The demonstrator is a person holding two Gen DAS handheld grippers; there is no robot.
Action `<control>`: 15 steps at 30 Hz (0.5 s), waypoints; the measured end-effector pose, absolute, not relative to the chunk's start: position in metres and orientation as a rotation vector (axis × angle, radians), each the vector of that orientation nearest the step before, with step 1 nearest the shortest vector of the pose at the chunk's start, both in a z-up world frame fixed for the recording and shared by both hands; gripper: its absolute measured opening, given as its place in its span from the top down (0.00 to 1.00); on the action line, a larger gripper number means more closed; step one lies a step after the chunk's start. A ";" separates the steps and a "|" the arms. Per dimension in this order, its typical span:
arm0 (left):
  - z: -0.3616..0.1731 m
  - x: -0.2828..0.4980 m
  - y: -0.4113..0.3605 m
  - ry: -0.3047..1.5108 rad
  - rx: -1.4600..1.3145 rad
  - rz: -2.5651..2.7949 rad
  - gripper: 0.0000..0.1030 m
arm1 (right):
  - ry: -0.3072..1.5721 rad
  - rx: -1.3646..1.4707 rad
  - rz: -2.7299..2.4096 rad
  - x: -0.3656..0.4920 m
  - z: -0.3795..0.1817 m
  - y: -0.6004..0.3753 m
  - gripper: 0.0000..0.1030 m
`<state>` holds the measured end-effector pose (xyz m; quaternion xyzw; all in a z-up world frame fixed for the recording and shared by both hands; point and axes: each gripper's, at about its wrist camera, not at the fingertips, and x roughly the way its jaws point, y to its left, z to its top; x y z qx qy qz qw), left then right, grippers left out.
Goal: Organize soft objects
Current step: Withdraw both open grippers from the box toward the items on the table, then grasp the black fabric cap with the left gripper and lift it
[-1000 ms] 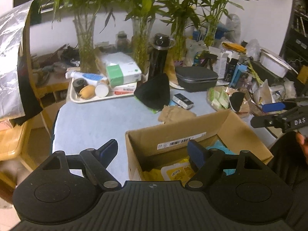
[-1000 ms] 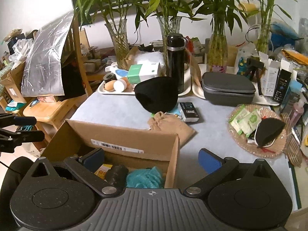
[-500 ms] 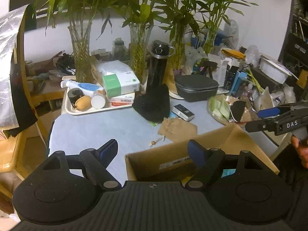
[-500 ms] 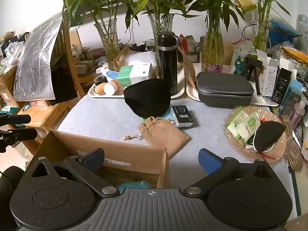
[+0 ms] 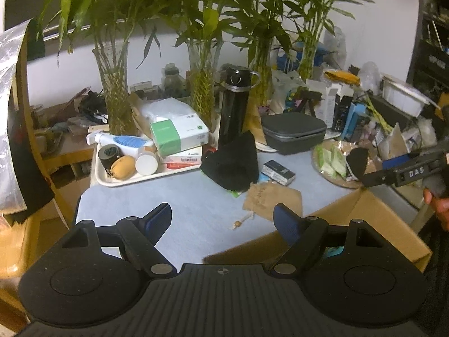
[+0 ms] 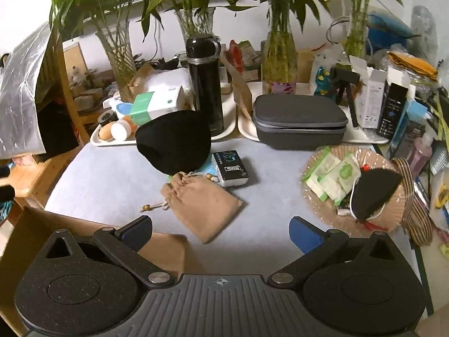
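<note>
A tan drawstring pouch point(image 6: 203, 203) lies on the blue-grey table point(image 6: 112, 174), just beyond my right gripper point(image 6: 221, 231), which is open and empty. It also shows in the left wrist view point(image 5: 273, 196). A black soft hat point(image 6: 174, 140) sits behind it, also in the left wrist view point(image 5: 233, 164). A cardboard box point(image 5: 373, 221) stands at the near edge, its corner under my right gripper point(image 6: 165, 250). My left gripper point(image 5: 223, 220) is open and empty above the table. A black eye mask point(image 6: 373, 191) lies on a woven plate point(image 6: 317, 210).
A small dark box point(image 6: 230, 167) lies beside the pouch. A black flask point(image 6: 206, 84), grey zip case point(image 6: 299, 120) and white tray point(image 5: 112, 181) with bottles stand at the back before glass vases of bamboo point(image 6: 279, 59). Clutter lines the right side.
Both grippers have risen and moved forward from over the cardboard box to over the table. The box has dropped to the bottom of both views. The pouch is now close ahead.
</note>
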<state>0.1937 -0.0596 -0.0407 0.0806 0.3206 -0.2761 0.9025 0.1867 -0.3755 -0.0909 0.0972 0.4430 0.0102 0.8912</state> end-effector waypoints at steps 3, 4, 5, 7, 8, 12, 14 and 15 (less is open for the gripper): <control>-0.045 0.203 -0.056 0.644 0.178 -0.585 0.22 | 0.918 0.227 0.048 0.194 -0.096 -0.382 0.00; -0.046 0.207 -0.054 0.640 0.173 -0.586 0.22 | 0.918 0.240 0.053 0.197 -0.097 -0.385 0.00; -0.048 0.212 -0.052 0.643 0.168 -0.583 0.22 | 0.917 0.250 0.052 0.200 -0.099 -0.388 0.00; -0.051 0.222 -0.050 0.650 0.164 -0.577 0.22 | 0.917 0.265 0.043 0.207 -0.102 -0.394 0.00; -0.053 0.227 -0.049 0.652 0.164 -0.577 0.22 | 0.916 0.277 0.040 0.210 -0.104 -0.396 0.00; -0.058 0.245 -0.048 0.654 0.162 -0.594 0.22 | 0.893 0.312 0.021 0.221 -0.114 -0.407 0.00; -0.062 0.253 -0.050 0.660 0.172 -0.592 0.22 | 0.873 0.293 0.015 0.224 -0.119 -0.408 0.00; -0.065 0.257 -0.051 0.664 0.180 -0.589 0.22 | 0.869 0.278 0.006 0.227 -0.122 -0.407 0.00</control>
